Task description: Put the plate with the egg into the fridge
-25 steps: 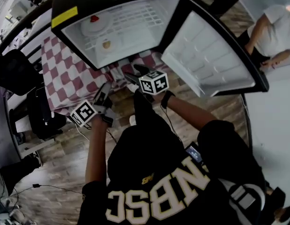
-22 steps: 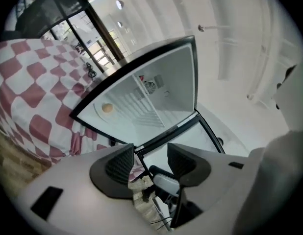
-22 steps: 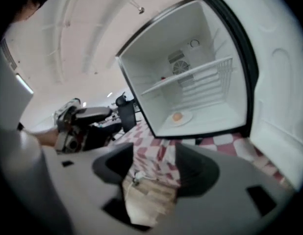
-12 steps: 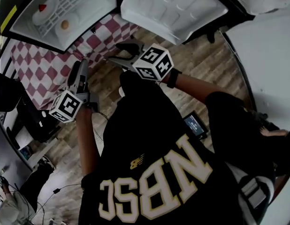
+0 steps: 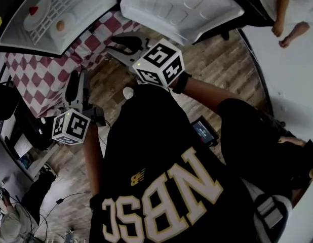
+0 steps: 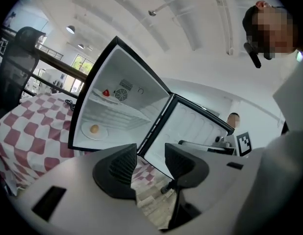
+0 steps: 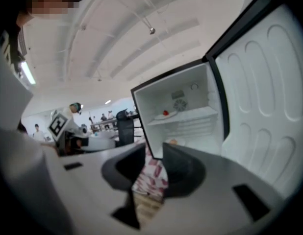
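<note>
White fridge (image 5: pixel 90 6) stands open — left gripper (image 6: pixel 150 152), right gripper (image 7: pixel 153 155) empty, jaws apart, just closing.

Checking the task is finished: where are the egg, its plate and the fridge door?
egg (image 6: pixel 94 129): left gripper view, its centre.
plate (image 6: pixel 86 132): left gripper view, left rim.
fridge door (image 5: pixel 182 9): head view, inner liner.

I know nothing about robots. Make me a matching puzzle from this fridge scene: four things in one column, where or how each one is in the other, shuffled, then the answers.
Things:
1. plate with the egg
2. plate with the red food
3. fridge door
4. checked cloth

Place or state:
A. swung open
B. on the upper shelf of the fridge
C. spread beneath the fridge
D. on the lower level of the fridge

Pairs: 1-D, 2-B, 3-A, 4-C
</note>
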Available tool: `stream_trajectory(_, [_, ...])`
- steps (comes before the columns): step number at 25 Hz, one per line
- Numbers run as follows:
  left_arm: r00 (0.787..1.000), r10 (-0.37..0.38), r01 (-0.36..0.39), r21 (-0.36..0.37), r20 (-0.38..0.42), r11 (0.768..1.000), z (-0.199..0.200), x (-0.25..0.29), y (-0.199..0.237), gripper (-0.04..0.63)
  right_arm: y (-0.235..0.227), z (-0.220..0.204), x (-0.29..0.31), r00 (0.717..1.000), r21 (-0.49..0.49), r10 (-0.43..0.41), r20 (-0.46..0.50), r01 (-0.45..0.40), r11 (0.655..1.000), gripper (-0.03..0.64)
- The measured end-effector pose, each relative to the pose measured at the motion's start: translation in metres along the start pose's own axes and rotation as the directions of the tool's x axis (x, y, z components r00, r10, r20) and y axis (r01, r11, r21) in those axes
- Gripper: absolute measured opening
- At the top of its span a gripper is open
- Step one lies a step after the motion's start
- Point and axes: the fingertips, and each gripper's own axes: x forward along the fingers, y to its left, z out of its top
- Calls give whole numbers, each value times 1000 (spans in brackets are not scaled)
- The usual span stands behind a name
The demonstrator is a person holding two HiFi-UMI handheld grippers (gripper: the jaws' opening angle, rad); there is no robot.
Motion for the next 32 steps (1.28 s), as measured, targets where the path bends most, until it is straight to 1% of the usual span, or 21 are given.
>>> stream_trajectory(2, [999,30,-30,24,18,999,4,1,1,184,8,6,7,1000,3,20,21,-20,1000,97])
stream_trajectory(4, [997,64,-67,69,53,995,14,1,0,170,17,14,14,998,-13,46,38,-46,999,82])
stream_trajectory(6, [990,101,-113,132,94,985,24,2,-2,144,23,23,20,997,-32,55,59,-53,998,61])
stream_trajectory(8, [982,129,-153,173,139,973,35,3,-4,123,28,35,22,995,-39,46,89,-43,998,51])
stream_trajectory(13, [954,171,-220,189,246,957,64,-8,-8,49,39,61,22,987,-68,-11,161,22,997,36])
stream_trajectory(16, [939,186,-253,212,289,944,76,-16,-11,38,42,65,21,983,-86,-42,176,58,995,28])
stream_trajectory(19, [921,213,-298,238,325,925,87,-25,-8,37,39,64,22,984,-104,-61,170,79,991,25])
stream_trajectory(22, [906,239,-333,242,349,911,91,-31,-9,37,29,59,17,984,-107,-92,153,109,988,25])
stream_trajectory(25, [901,252,-351,253,354,902,91,-32,-12,37,20,56,14,982,-96,-119,145,133,986,25])
stream_trajectory(30, [893,281,-385,271,352,882,88,-31,-12,37,22,49,31,990,-120,-88,113,101,988,25])
stream_trajectory(32, [895,276,-381,280,351,881,85,-27,-16,37,26,51,29,991,-147,-78,109,94,985,25])
